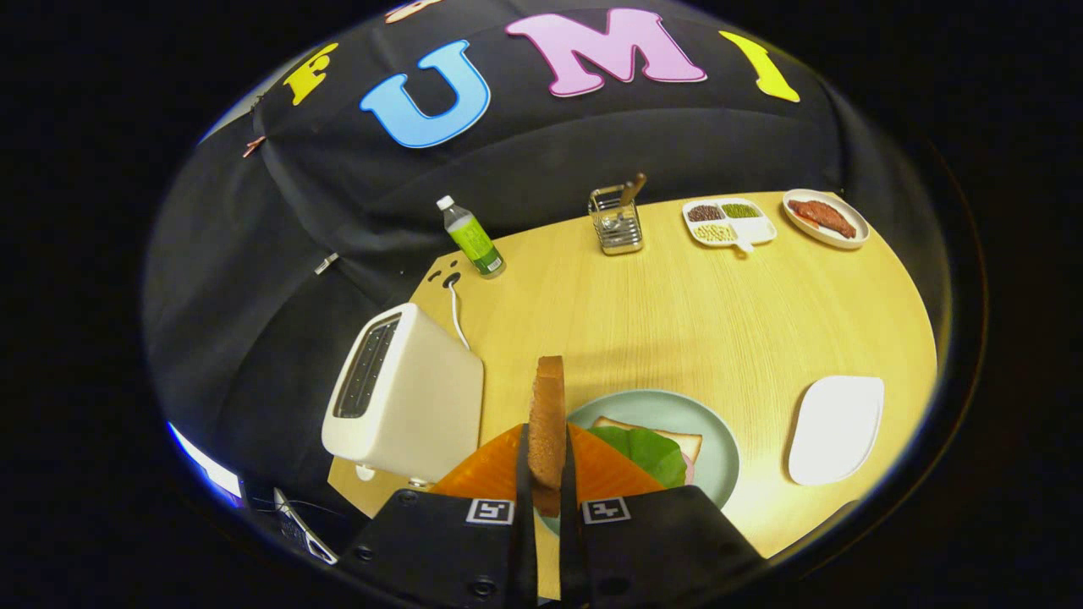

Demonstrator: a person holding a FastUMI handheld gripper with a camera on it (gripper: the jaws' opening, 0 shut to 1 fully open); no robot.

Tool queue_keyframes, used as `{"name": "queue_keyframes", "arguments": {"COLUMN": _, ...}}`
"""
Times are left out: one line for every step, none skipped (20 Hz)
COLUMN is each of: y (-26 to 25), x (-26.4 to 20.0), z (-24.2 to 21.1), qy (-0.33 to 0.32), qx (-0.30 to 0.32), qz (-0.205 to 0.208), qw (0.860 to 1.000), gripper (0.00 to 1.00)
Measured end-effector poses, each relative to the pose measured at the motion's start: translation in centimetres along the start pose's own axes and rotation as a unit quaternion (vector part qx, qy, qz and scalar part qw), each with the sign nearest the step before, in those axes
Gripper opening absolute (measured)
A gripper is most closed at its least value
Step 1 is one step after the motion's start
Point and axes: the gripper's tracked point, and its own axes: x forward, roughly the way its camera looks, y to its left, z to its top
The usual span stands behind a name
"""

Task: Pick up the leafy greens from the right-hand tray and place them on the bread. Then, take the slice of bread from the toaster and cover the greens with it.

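My gripper [546, 461] is shut on a slice of toasted bread [548, 419], held on edge and upright between the two fingers. Below and just to the right of the fingers lies a pale green plate [711, 431] with a bread slice [681, 438] on it, and leafy greens [650, 450] rest on top of that slice. The white toaster [404, 397] stands left of the fingers with its slots dark. A white tray [836, 428] lies to the right of the plate, bare.
Along the far side of the wooden table [677, 313] stand a green-labelled bottle [470, 237], a metal utensil holder [616, 222], a divided dish of seeds [728, 223] and a small plate of meat [825, 218]. The toaster's cord [457, 317] runs toward the bottle.
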Motion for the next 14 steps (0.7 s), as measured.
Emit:
{"name": "queue_keyframes", "arguments": {"y": -0.3, "x": 0.3, "z": -0.5, "qy": 0.006, "qx": 0.013, "qz": 0.004, "qw": 1.0, "gripper": 0.15}}
{"name": "queue_keyframes", "arguments": {"y": -0.8, "x": 0.5, "z": -1.0, "qy": 0.012, "qx": 0.026, "qz": 0.006, "qw": 1.0, "gripper": 0.14}}
{"name": "queue_keyframes", "arguments": {"y": -1.6, "x": 0.8, "z": -1.4, "qy": 0.017, "qx": 0.035, "qz": 0.004, "qw": 0.999, "gripper": 0.14}}
{"name": "queue_keyframes", "arguments": {"y": -2.4, "x": 1.0, "z": -2.0, "qy": 0.022, "qx": 0.038, "qz": -0.001, "qw": 0.999, "gripper": 0.15}}
{"name": "queue_keyframes", "arguments": {"y": -3.3, "x": 1.1, "z": -2.5, "qy": 0.027, "qx": 0.038, "qz": -0.006, "qw": 0.999, "gripper": 0.15}}
{"name": "queue_keyframes", "arguments": {"y": -4.0, "x": 1.2, "z": -2.6, "qy": 0.028, "qx": 0.041, "qz": -0.011, "qw": 0.999, "gripper": 0.14}}
{"name": "queue_keyframes", "arguments": {"y": -4.8, "x": 1.3, "z": -2.6, "qy": 0.028, "qx": 0.046, "qz": -0.017, "qw": 0.998, "gripper": 0.15}}
{"name": "queue_keyframes", "arguments": {"y": -5.6, "x": 1.4, "z": -2.9, "qy": 0.034, "qx": 0.053, "qz": -0.025, "qw": 0.998, "gripper": 0.14}}
{"name": "queue_keyframes", "arguments": {"y": -6.4, "x": 1.5, "z": -3.3, "qy": 0.044, "qx": 0.063, "qz": -0.031, "qw": 0.997, "gripper": 0.16}}
{"name": "queue_keyframes", "arguments": {"y": -7.2, "x": 1.4, "z": -3.8, "qy": 0.052, "qx": 0.071, "qz": -0.037, "qw": 0.995, "gripper": 0.18}}
{"name": "queue_keyframes", "arguments": {"y": -7.7, "x": 1.4, "z": -3.9, "qy": 0.056, "qx": 0.076, "qz": -0.043, "qw": 0.995, "gripper": 0.2}}
{"name": "queue_keyframes", "arguments": {"y": -8.4, "x": 1.2, "z": -4.2, "qy": 0.06, "qx": 0.078, "qz": -0.05, "qw": 0.994, "gripper": 0.26}}
{"name": "queue_keyframes", "arguments": {"y": -9.0, "x": 1.2, "z": -4.4, "qy": 0.063, "qx": 0.077, "qz": -0.056, "qw": 0.993, "gripper": 0.3}}
{"name": "queue_keyframes", "arguments": {"y": -9.8, "x": 1.2, "z": -4.9, "qy": 0.067, "qx": 0.069, "qz": -0.07, "qw": 0.993, "gripper": 0.4}}
